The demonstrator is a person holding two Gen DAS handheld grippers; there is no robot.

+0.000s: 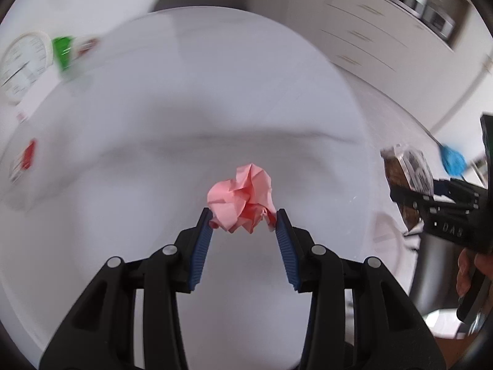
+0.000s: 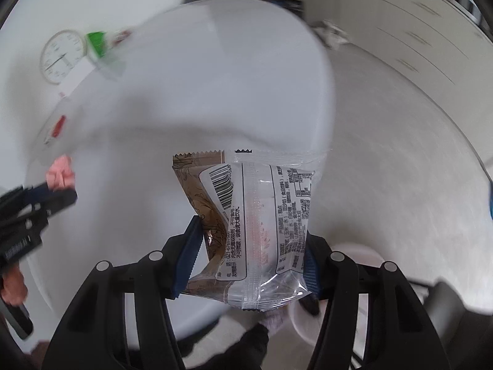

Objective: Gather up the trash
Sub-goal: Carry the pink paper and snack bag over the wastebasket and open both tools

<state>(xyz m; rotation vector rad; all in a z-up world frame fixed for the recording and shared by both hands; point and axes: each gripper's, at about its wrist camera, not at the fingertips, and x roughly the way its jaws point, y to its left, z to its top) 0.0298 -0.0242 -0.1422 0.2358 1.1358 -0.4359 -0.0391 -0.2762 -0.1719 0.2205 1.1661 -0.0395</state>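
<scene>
Here your left gripper (image 1: 243, 219) pinches a crumpled pink paper ball (image 1: 242, 199) between ribbed blue pads, above the round white table (image 1: 185, 92). Your right gripper (image 2: 251, 243) clamps a glossy clear-and-brown snack wrapper (image 2: 255, 212) past the table's edge.

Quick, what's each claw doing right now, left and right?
Left claw: closed on the crumpled pink paper.
Right claw: closed on the snack wrapper.
</scene>
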